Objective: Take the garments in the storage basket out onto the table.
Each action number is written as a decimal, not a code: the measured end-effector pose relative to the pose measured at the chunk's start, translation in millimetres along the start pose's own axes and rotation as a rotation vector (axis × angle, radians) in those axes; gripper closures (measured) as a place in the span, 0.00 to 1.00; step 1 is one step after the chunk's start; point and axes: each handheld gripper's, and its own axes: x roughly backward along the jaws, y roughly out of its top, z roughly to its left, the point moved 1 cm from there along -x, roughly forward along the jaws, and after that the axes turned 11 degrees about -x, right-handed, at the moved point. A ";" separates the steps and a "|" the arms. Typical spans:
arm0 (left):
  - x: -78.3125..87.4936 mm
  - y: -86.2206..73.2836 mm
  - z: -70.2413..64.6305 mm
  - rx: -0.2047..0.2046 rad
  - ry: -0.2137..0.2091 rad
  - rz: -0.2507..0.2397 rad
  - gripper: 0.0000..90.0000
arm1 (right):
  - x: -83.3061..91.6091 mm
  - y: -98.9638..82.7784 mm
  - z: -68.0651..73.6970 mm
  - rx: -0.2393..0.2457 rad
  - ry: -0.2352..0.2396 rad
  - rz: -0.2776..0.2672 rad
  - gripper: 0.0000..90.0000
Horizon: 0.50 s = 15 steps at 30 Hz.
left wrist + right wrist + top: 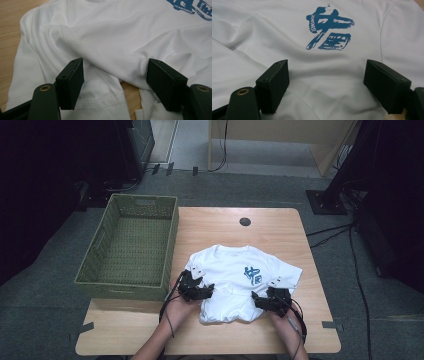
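1. Clearly the work in hand is folding the white T-shirt point(240, 280), which lies face up on the wooden worktop point(280, 222), collar away from the person, with its near hem already bunched up.
2. Left tool point(206, 292) sits at the shirt's near left edge; in the left gripper view its jaws stand wide apart over a raised fold point(105, 62) of cloth, pressing on nothing.
3. Right tool point(259, 301) sits at the near right edge; in the right gripper view its jaws are likewise spread, with smooth fabric below the blue print point(328, 28) lying between them, ungripped.
4. To do this step well, I judge each tool should come down so one jaw slides under the hem and the other stays on top, then close on both layers, not merely the upper one.
5. Both grips should sit level with each other across the shirt, so the fold line runs straight.
6. A bare wedge of worktop shows under the cloth in the left gripper view, so the left side is loose there; catching the stitched hem point(100, 98) gives a firmer hold than the slack middle.
7. Lifting should be low and even, since thin fabric like this slips and wrinkles easily.
8. The green basket point(131, 245) stands empty just left of the shirt, probably its destination once folded.
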 end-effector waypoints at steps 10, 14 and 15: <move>15.3 -15.1 -8.1 0.013 -0.009 -0.012 0.34 | 12.0 -13.3 12.1 0.009 0.010 0.012 0.23; 20.6 -20.1 -11.9 0.009 -0.007 -0.010 0.34 | 16.4 -18.8 18.1 0.003 0.010 0.014 0.23; 21.7 -21.2 -12.2 0.006 -0.011 -0.010 0.34 | 17.2 -19.4 19.0 0.012 0.009 0.016 0.23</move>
